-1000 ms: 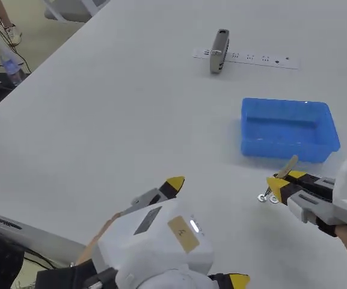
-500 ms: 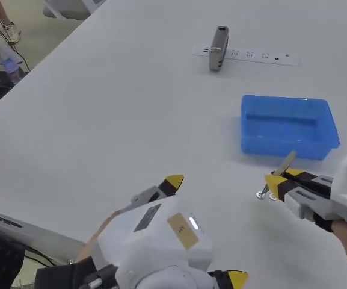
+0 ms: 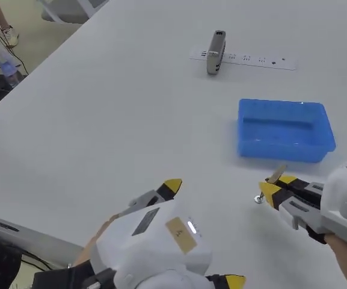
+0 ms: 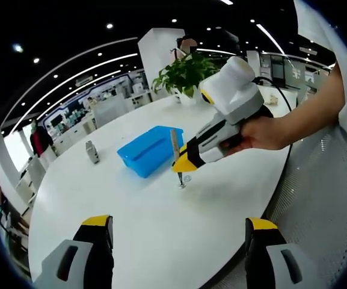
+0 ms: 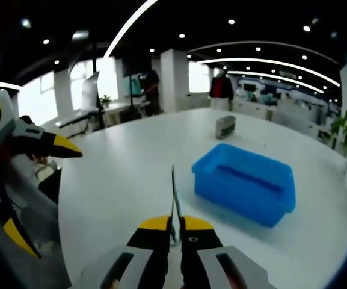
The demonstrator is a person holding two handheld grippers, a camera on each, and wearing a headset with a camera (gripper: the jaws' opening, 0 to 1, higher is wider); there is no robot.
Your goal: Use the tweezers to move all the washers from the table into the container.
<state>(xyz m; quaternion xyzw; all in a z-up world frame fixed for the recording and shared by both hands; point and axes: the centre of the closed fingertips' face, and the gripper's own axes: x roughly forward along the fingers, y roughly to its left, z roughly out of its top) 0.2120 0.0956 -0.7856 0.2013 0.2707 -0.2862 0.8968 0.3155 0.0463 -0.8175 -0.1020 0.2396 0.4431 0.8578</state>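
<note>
The right gripper [image 3: 276,185] is squeezing its two yellow-tipped jaws tight on a pair of thin, flat tweezers [image 4: 174,143]. The tweezers are standing almost straight up. Their back end is poking up toward the blue plastic box-shaped container [image 3: 281,147], and their pointy end is reaching down to the big white table [image 3: 131,120].

The small round silver washers [image 4: 187,179] are lying flat on the table just in front of the container, on the side nearest the person. They are sitting right beside the tweezer tips. They are so tiny that I cannot tell if the tips are pinching one or only touching it.

The left gripper [image 4: 178,224] is hanging well back from the container, much farther off than the right one. Its jaws are spread wide with nothing between them.

I think the picking-up step is going on now, and the inside of the container is looking plain blue, so most of the job is waiting. The right gripper is the nearer one, and the container is lying just past the washers. So I am guessing the next move is a small lift and a short carry away from the person. A flat, thin washer is looking easy to drop.
</note>
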